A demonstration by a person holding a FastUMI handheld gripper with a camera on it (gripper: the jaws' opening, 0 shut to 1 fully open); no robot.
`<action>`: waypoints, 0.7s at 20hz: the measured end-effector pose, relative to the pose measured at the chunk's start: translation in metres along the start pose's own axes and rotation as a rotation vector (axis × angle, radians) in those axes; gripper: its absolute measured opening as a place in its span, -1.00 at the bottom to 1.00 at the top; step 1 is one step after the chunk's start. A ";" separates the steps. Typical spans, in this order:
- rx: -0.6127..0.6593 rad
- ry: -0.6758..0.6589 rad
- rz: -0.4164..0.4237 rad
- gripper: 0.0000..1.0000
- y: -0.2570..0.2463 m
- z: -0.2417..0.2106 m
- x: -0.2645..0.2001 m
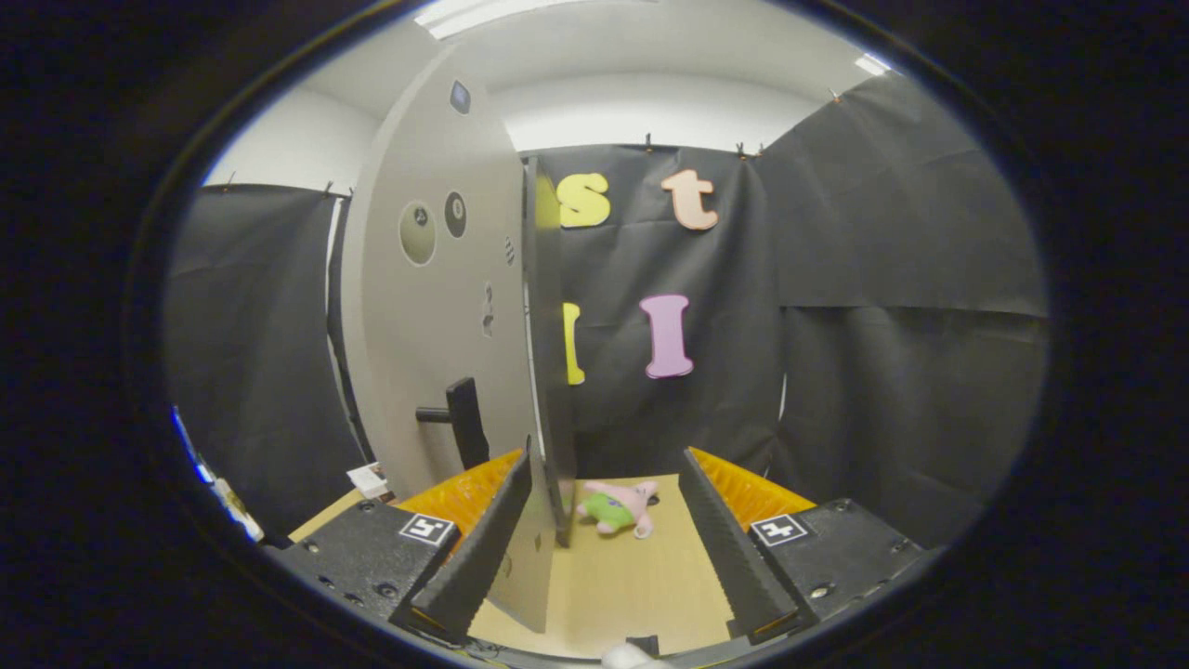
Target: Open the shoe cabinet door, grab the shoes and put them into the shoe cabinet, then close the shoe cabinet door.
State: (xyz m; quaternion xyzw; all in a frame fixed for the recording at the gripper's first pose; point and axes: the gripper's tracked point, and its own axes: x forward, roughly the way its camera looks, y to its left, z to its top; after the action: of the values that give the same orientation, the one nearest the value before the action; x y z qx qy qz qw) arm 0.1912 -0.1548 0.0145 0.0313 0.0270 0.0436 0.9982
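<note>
The shoe cabinet's pale grey door (427, 307) stands tall just ahead and to the left, seen almost edge-on. Its black handle (460, 423) sticks out from the face toward the left, just above my left finger. The door's thin edge (541, 372) runs down into the gap between my fingers, close beside the left finger (483, 548) and well apart from the right finger (734, 548). My gripper (606, 457) is open, with neither finger pressing on the door.
A pink and green plush toy (618, 506) lies on the light wooden floor (632, 585) just beyond the fingertips. A small white object (369, 478) sits on the floor left of the door. Black cloth walls close in behind and to the right.
</note>
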 end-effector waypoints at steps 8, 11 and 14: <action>-0.070 -0.010 0.162 0.95 0.026 0.004 0.022; -0.083 -0.005 0.184 0.90 0.043 0.004 0.021; -0.074 0.010 0.201 0.90 0.067 -0.002 0.018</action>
State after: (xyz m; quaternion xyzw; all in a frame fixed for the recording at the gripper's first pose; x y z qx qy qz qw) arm 0.2036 -0.0863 0.0161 -0.0035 0.0270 0.1449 0.9891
